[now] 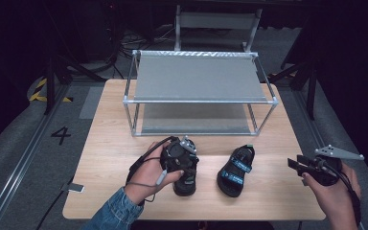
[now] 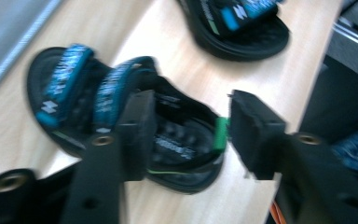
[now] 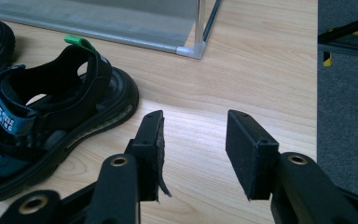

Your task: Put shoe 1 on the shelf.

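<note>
Sandals are what I have in hand: the left sandal (image 2: 130, 121) lies on the worktop (image 1: 110, 143) just under my left hand-held gripper (image 2: 186, 135), whose jaws stand spread on either side of its heel end, one over the footbed, the other just outside the green heel tab (image 2: 221, 134), neither pad pressing as far as I can judge. The right sandal (image 1: 236, 170) lies a little apart, nearer my right hand-held gripper (image 3: 193, 149), whose jaws also stand spread with nothing between them over bare wood. I judge these light, with a stiff rubbery sole and soft straps (image 2: 70, 74) that would fold if pinched alone. The sole edge or the heel strap with its tab looks the surest hold; the ribbed footbed should not slip. A shelf rack (image 1: 199, 98) stands behind them. My left hand covers most of the left sandal from above, the left gripper view is blurred, so I cannot tell whether a pad touches the tab. The right gripper view cuts the right sandal off at the toe.
</note>
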Tool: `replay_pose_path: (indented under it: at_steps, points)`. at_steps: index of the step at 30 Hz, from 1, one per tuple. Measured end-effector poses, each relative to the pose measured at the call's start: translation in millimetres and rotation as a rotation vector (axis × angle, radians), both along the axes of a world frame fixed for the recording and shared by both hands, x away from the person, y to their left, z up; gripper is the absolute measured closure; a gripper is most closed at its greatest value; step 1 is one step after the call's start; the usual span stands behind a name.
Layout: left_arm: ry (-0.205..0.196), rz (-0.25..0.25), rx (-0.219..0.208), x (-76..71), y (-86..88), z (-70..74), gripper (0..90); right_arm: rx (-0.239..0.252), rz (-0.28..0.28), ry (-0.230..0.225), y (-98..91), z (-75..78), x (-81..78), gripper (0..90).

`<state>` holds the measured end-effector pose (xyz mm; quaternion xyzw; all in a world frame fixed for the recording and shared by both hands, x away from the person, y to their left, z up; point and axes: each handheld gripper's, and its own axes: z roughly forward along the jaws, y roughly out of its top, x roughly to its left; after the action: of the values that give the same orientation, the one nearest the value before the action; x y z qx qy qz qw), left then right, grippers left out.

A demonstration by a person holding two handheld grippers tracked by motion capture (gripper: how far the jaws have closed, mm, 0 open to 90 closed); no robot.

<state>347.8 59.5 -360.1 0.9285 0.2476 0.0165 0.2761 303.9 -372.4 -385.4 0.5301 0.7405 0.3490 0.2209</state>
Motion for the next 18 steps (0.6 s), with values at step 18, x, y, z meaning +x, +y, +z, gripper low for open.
replay_pose_path:
  at_steps: [18]
  points:
    - [0.015,0.091,0.067,42.3,-1.0,-42.3,33.6,-0.008,0.016,0.027,3.0,-5.6,4.0,56.4]
